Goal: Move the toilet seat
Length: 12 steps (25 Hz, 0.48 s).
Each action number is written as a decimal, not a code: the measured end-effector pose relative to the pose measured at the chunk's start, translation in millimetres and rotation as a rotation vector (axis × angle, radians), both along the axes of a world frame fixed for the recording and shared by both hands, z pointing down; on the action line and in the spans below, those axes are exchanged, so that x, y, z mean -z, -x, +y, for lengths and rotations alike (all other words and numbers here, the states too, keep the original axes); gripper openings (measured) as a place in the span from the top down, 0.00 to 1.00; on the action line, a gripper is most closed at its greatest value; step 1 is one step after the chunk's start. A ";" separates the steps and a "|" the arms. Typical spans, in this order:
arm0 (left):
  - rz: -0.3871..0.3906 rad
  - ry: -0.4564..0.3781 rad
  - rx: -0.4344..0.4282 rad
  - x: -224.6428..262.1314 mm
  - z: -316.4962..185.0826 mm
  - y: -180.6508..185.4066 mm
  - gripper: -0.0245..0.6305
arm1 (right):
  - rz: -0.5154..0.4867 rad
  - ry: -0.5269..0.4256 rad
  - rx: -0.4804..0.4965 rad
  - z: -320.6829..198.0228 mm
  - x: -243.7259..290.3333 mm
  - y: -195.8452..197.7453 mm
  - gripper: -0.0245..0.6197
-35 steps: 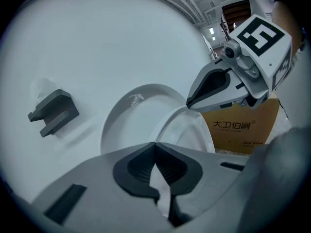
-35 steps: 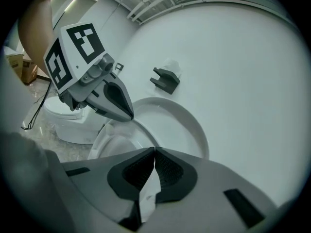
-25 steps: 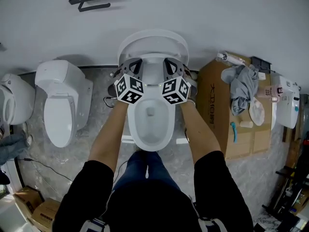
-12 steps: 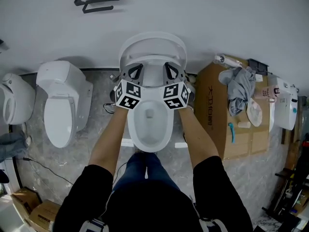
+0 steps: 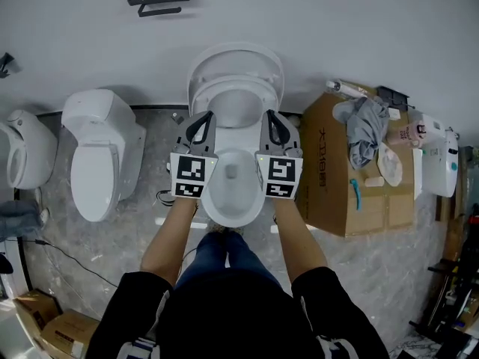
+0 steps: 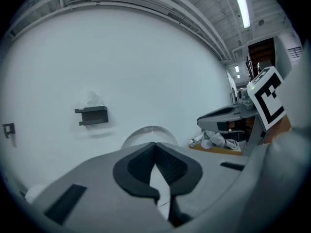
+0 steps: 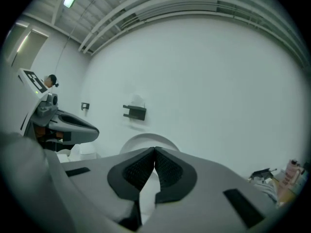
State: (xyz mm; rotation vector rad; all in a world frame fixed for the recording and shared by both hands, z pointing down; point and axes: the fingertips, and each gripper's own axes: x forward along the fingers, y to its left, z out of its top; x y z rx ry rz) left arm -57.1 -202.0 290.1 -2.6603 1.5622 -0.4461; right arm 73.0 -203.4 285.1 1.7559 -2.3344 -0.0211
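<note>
Apparently the toilet seat (image 5: 236, 83) already stood raised behind the bowl (image 5: 233, 200). The left hand-held gripper (image 6: 154, 144) and right hand-held gripper (image 7: 154, 150), the 2 flanking that bowl, were pressed together, empty. Next likely needs re-gripping the seat.

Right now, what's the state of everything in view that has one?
left tongs: shut, empty
right tongs: shut, empty
toilet seat: raised, leaning back toward the wall
toilet bowl: uncovered
neighbouring toilet lid: down
cardboard box: closed, clutter on top
</note>
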 end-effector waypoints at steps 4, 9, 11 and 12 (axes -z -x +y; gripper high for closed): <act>0.042 -0.017 0.020 31.3 54.5 4.3 0.95 | -0.054 -0.027 -0.062 53.9 26.3 -21.2 0.93; 0.038 -0.083 0.004 67.1 113.8 3.3 0.95 | -0.022 -0.053 -0.083 110.5 48.4 -35.6 0.93; 0.031 -0.111 -0.009 76.7 135.9 1.8 0.95 | 0.002 -0.068 -0.070 131.6 57.4 -36.7 0.93; 0.032 -0.121 -0.013 81.2 145.6 1.3 0.95 | 0.001 -0.072 -0.063 141.6 61.6 -36.1 0.93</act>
